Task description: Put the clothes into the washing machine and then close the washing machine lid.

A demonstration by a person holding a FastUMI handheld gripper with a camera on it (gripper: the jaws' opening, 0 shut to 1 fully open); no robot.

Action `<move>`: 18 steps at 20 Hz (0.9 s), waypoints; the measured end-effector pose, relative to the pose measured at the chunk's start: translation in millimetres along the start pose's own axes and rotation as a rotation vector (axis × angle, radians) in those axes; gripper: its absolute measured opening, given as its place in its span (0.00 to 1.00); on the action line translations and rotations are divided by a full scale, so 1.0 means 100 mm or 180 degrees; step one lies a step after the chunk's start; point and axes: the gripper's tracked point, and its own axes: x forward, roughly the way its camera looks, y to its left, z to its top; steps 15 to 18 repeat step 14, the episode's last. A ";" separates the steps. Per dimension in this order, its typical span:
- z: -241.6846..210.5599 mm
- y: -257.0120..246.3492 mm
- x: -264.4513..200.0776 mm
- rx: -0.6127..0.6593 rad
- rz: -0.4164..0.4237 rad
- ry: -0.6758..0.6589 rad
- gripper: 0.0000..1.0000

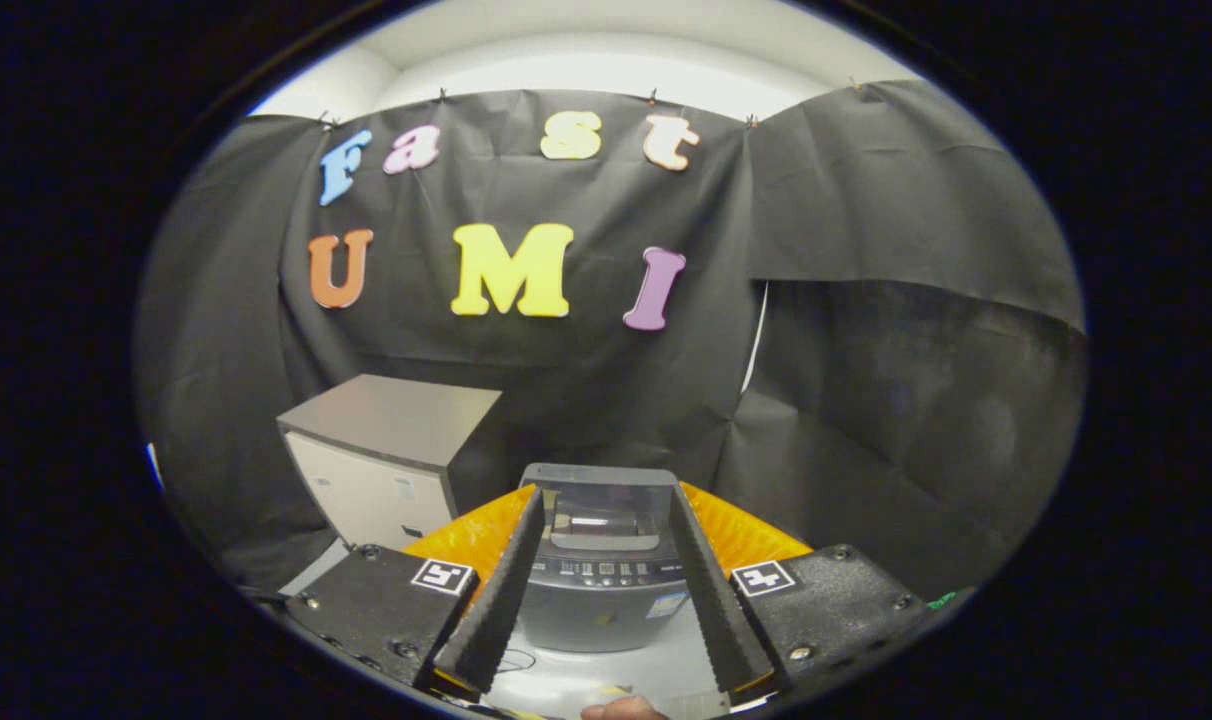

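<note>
**Washer ahead, fingers spread**

A pale tabletop lies before black cloth walls. My gripper hangs wide apart, holding nothing. The grey washing machine sits framed between my fingers, just beyond them; a grey cabinet stands far left.

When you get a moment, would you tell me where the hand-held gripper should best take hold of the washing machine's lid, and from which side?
Probably the lid's front edge, just above the control panel, approached from the front: the washing machine faces the open hand-held gripper squarely, and that edge is the nearest exposed lip. The hinge isn't visible, so check it.
</note>
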 end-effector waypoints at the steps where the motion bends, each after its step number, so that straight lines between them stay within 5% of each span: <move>1: -0.05 -0.10 -0.20 -0.0011 0.0075 -0.0027 0.82; 9: -0.11 -0.53 -1.41 0.0063 0.0314 -0.0505 0.83; 18: -0.03 -0.55 -1.74 0.0123 0.0230 -0.0697 0.83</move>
